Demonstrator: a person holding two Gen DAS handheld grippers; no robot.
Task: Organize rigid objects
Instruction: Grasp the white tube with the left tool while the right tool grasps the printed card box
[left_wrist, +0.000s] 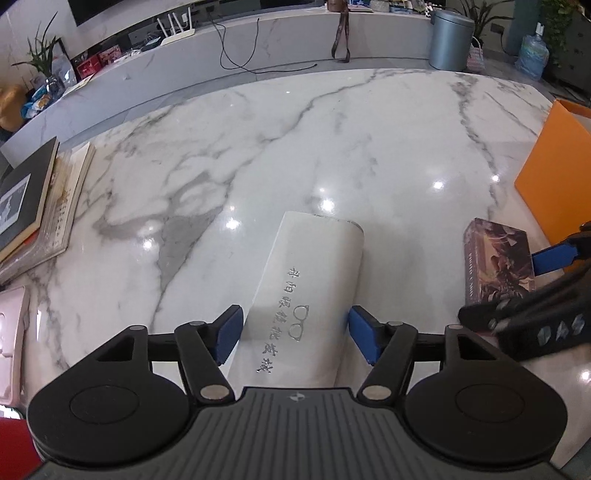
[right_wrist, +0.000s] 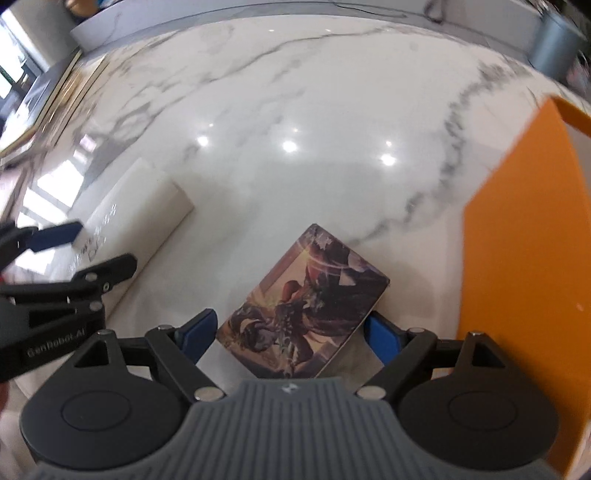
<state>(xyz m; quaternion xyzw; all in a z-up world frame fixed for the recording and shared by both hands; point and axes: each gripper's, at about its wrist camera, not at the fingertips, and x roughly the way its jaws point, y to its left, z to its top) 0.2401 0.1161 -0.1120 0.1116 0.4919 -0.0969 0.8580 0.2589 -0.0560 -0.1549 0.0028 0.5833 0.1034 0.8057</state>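
On marble top (left_wrist: 295, 147): left gripper (left_wrist: 295, 332) open astride white case (left_wrist: 306, 288); right gripper (right_wrist: 291, 332) open astride card box (right_wrist: 306, 306). Both look stiff, light, slick; pinch long sides.

On the table (left_wrist: 332, 129), the case (left_wrist: 306, 291) lies between the 2 fingers of the left gripper (left_wrist: 295, 332), its far end pointing away across the table. To its right, apart from it, lies the card box (left_wrist: 496, 258), which sits between the 2 fingers of the right gripper (right_wrist: 290, 336). Right of the card box stands the bin (left_wrist: 554, 177), near the table's right edge. At the table's left edge rests a stack of books (left_wrist: 40, 206). Behind the table runs a ledge (left_wrist: 295, 40), with a can (left_wrist: 448, 40) in front of its right end.
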